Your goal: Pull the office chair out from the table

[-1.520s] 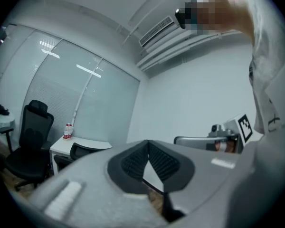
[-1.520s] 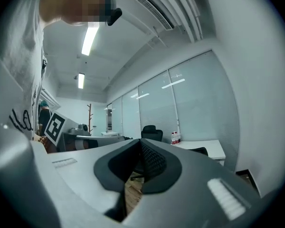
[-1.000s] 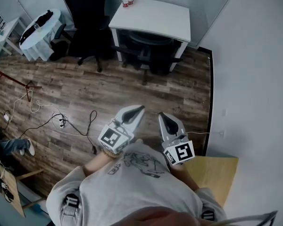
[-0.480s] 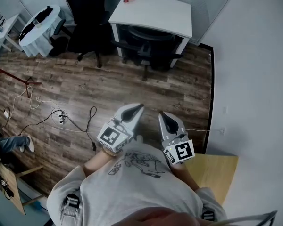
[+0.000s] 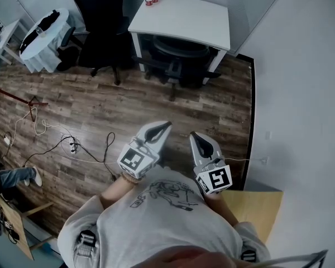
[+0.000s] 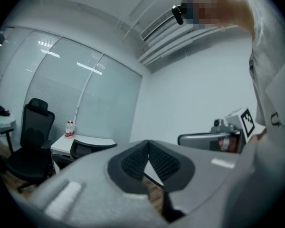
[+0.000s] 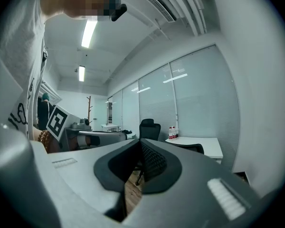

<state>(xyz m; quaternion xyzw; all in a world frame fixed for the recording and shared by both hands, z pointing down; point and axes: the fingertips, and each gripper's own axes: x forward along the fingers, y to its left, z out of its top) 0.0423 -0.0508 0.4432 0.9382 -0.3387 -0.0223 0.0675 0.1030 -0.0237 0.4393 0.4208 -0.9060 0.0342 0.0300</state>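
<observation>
Left gripper (image 5: 165, 126), right gripper (image 5: 193, 136): jaws together, empty. Chair (image 5: 176, 66) tucked under bench (image 5: 184, 15), well off. Pull crooked and you may snag its arms on bench legs.

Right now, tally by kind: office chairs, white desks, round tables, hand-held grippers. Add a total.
Office chairs: 2, the tucked office chair and the high-backed office chair
White desks: 1, the white desk
Round tables: 1, the round table
Grippers: 2, the left gripper and the right gripper, both shut
Total: 6
</observation>
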